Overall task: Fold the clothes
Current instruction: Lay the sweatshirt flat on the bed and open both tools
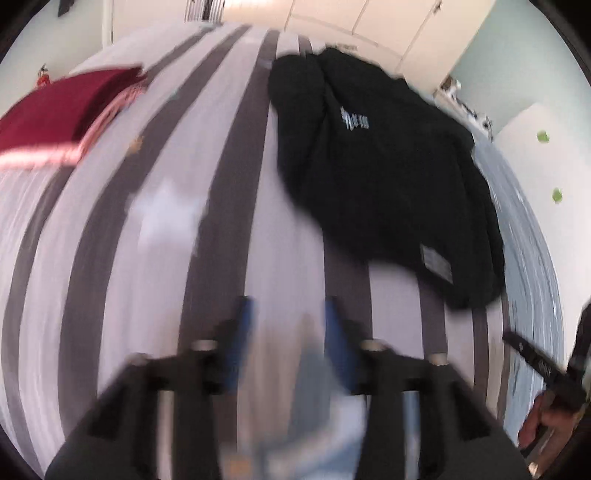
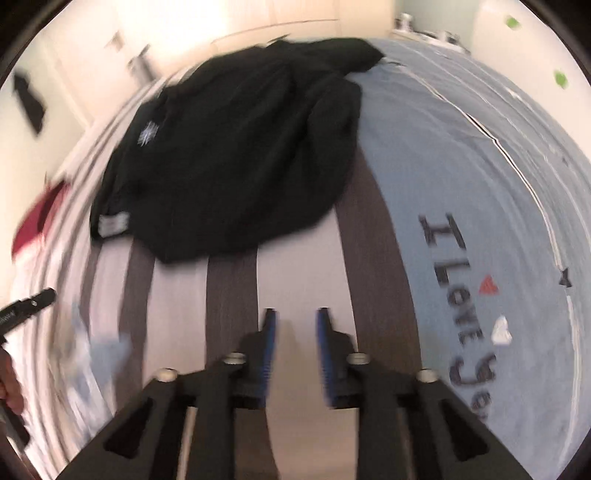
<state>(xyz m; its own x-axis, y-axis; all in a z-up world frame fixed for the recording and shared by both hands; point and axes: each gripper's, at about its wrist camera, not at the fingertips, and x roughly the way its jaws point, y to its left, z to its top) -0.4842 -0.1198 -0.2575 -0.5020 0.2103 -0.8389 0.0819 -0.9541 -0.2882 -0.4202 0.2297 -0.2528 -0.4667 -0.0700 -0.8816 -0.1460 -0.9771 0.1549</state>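
A black garment (image 1: 388,177) with a small white print and a grey label lies crumpled on the striped bedspread (image 1: 155,206). It also shows in the right wrist view (image 2: 236,155). My left gripper (image 1: 290,321) is open above the bedspread, short of the garment, with a blurred pale blue cloth (image 1: 317,398) below its jaws; whether it touches the cloth is unclear. My right gripper (image 2: 295,325) is open and empty over the stripes, just short of the garment's near edge. Both views are motion-blurred.
A folded dark red garment (image 1: 70,103) lies at the far left of the bed. A blue blanket with lettering (image 2: 461,221) covers the right side. Cupboards (image 1: 369,22) stand behind the bed. The other hand-held gripper (image 1: 543,369) shows at the right edge.
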